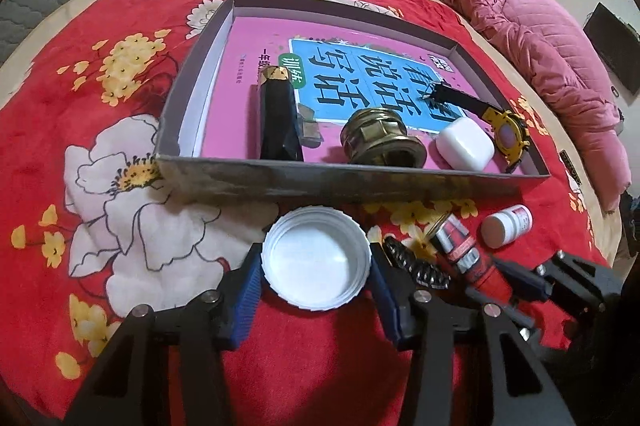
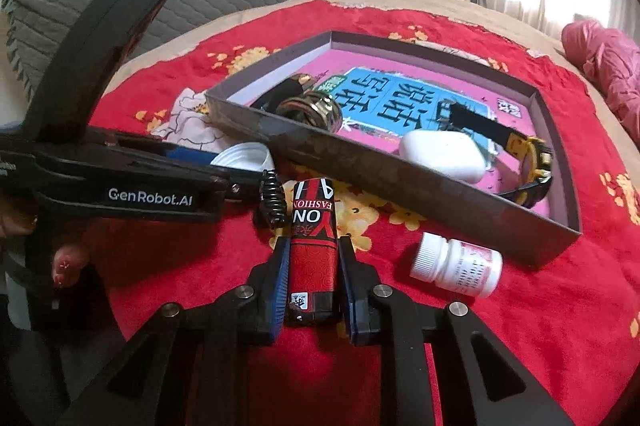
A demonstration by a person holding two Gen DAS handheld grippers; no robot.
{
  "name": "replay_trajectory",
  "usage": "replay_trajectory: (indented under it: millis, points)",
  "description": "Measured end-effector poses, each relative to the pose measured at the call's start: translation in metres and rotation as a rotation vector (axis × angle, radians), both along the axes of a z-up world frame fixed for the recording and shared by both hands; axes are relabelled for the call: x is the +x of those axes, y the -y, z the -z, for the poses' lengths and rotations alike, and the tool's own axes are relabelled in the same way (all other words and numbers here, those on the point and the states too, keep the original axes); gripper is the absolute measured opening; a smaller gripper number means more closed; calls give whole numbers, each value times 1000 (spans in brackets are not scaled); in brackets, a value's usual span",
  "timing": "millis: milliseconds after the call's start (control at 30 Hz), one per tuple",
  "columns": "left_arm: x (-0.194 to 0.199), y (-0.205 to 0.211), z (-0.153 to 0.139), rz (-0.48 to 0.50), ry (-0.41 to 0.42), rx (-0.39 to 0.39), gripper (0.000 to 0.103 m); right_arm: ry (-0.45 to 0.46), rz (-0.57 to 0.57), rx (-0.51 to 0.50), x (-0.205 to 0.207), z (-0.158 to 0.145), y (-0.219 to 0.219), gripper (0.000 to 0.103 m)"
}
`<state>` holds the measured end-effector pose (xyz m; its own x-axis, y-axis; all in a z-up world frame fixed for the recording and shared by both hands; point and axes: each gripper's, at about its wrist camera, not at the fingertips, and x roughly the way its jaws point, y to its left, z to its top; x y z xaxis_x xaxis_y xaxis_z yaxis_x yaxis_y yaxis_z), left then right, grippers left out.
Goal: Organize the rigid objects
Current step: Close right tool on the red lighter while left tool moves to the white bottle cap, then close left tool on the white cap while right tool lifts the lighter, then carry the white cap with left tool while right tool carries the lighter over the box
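A white screw cap (image 1: 316, 258) lies open side up on the red floral blanket, just in front of the grey box (image 1: 320, 182). My left gripper (image 1: 316, 254) is around it, both blue pads against its rim. In the right wrist view a red and black lighter (image 2: 312, 258) lies lengthwise between the pads of my right gripper (image 2: 314, 254), which is shut on it. The box holds a black faceted case (image 1: 278, 122), a brass fitting (image 1: 380, 142), a white earbud case (image 1: 464, 148) and a yellow and black watch (image 1: 508, 138) on a pink book.
A white pill bottle (image 2: 456, 266) lies on its side right of the lighter, near the box corner. A black coiled clip (image 2: 272, 202) lies between the two grippers. A pink padded jacket (image 1: 540, 46) lies at the bed's right edge. A grey quilted backrest stands behind.
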<state>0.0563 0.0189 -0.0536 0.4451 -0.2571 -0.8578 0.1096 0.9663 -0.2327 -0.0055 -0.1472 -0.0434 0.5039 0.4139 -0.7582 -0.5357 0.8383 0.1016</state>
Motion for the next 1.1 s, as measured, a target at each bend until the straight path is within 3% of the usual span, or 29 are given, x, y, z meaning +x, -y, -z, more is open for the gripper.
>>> replay_trajectory:
  millis: [567, 1100]
  points:
    - [-20, 2, -43, 11, 84, -22, 50, 86, 108, 119, 1, -34, 33, 23]
    - [-3, 33, -68, 45, 150, -2, 50, 130, 191, 177, 25, -41, 61, 23]
